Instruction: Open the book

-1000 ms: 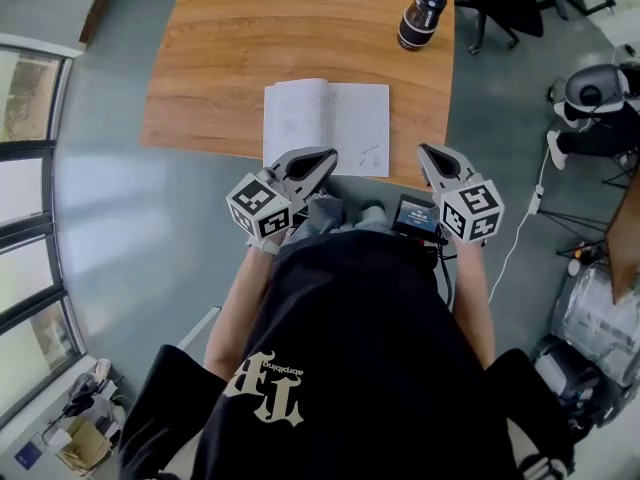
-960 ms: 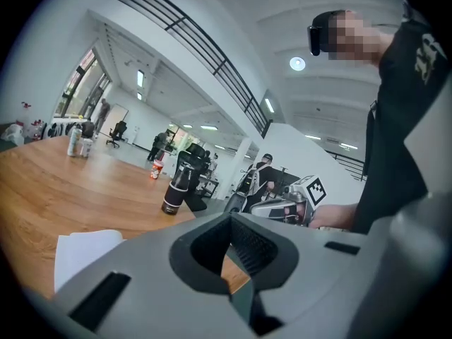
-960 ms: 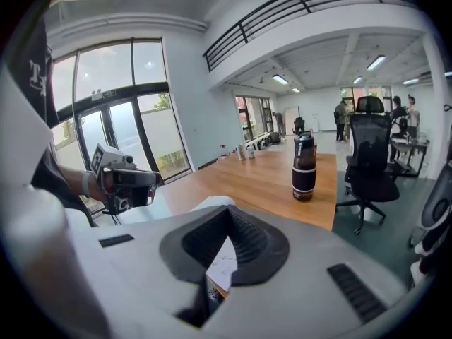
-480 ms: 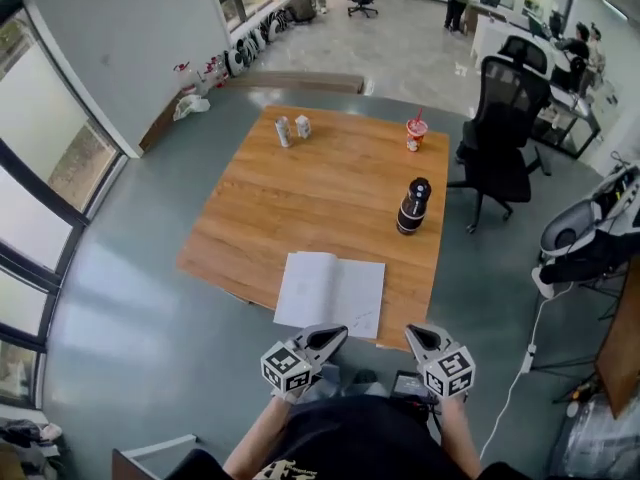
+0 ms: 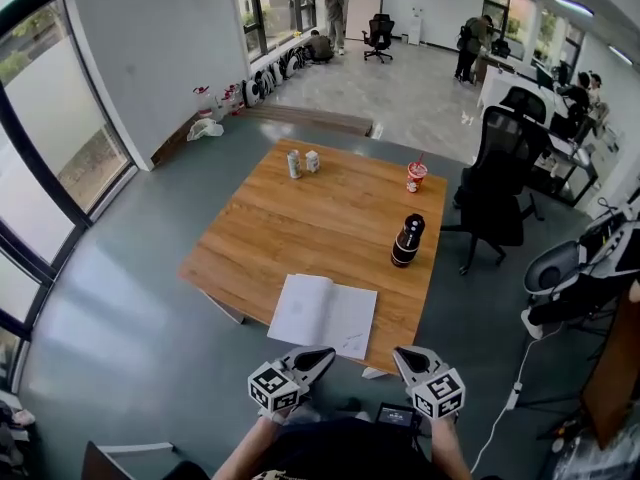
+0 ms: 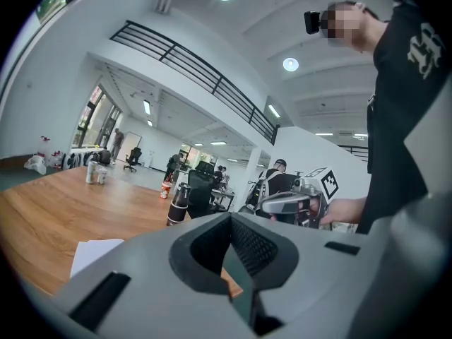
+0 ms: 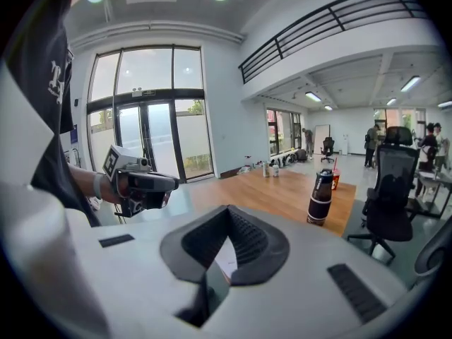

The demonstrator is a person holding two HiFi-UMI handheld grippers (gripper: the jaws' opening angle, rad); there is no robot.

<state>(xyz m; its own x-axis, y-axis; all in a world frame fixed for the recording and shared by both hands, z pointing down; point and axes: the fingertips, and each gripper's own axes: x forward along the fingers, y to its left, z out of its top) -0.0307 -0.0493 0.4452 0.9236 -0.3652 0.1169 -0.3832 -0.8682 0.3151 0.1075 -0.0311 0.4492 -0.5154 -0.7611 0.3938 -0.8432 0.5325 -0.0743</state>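
Book [image 5: 322, 314] lies open, white on woodgrain table [image 5: 300, 218]; left gripper [image 5: 324, 353], right gripper [image 5: 401, 354] clenched empty.

Our head camera looks down from high behind the left claw [image 5: 322, 354] and right claw [image 5: 402, 354]; their low cameras share the table [image 5: 300, 208] beyond.

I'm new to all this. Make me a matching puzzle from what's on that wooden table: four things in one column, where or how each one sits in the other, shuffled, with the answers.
Things:
1. book
2. dark bottle
3. red cup
4. two small cans

Places or states:
A. far side of the table, toward the left
B. standing upright near the right edge, about midway along
C. lying open at the near edge
D. far right corner, with a straw

Pairs: 1-C, 2-B, 3-D, 4-A.
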